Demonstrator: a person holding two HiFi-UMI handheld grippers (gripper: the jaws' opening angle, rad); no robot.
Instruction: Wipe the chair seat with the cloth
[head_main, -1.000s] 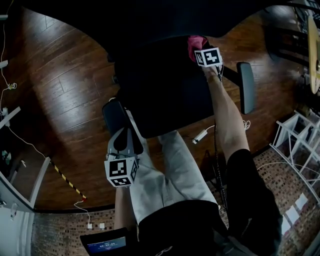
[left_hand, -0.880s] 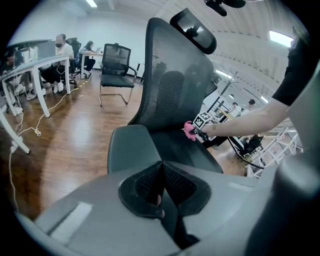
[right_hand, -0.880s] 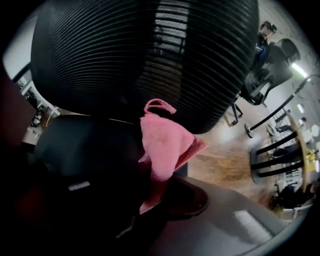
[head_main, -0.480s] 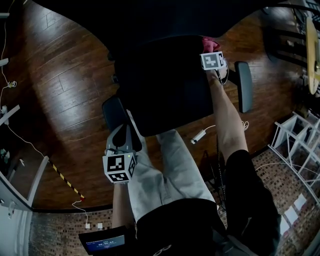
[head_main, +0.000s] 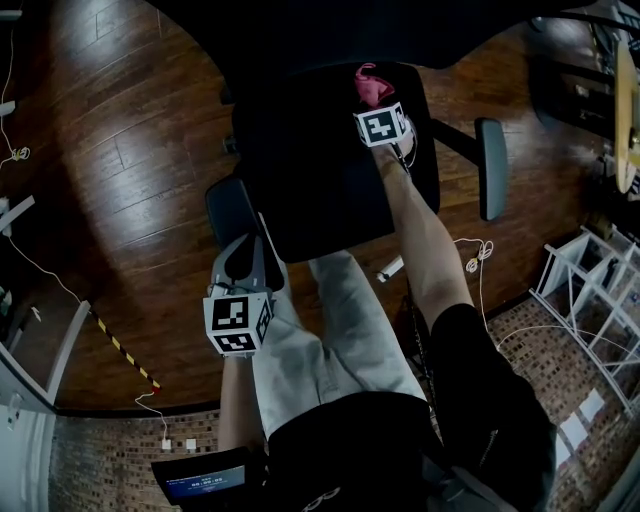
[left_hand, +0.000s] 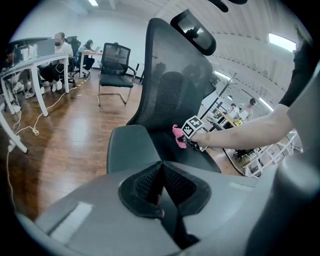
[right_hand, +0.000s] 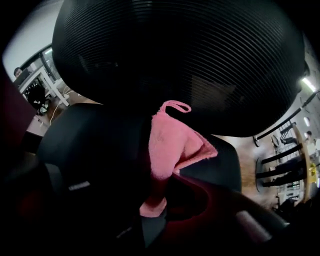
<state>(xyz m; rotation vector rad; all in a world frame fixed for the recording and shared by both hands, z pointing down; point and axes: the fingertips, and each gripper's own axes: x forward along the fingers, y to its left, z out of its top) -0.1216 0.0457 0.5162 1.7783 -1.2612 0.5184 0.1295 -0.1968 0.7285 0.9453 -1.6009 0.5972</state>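
The black office chair seat (head_main: 320, 170) lies below me, with its mesh backrest (left_hand: 167, 85) rising behind. A pink cloth (head_main: 367, 85) rests at the seat's back, right of the middle. My right gripper (head_main: 372, 100) is shut on it. In the right gripper view the pink cloth (right_hand: 170, 145) bulges out between the dark jaws against the seat (right_hand: 90, 145). The left gripper (head_main: 245, 258) hovers by the chair's left armrest (head_main: 228, 215), off the seat. Its jaws are shut on nothing in the left gripper view, where the left gripper (left_hand: 161, 170) points at the left armrest (left_hand: 131, 147).
The right armrest (head_main: 490, 165) sticks out beyond the seat. On the wooden floor lie a white adapter (head_main: 391, 268) with cables and a yellow-black tape strip (head_main: 125, 352). A white rack (head_main: 590, 300) stands at the right. Another chair (left_hand: 115, 67) and desks with seated people stand far off.
The right gripper has carried the pink cloth leftward along the back of the seat from its right edge. The left gripper has stayed by the left armrest.
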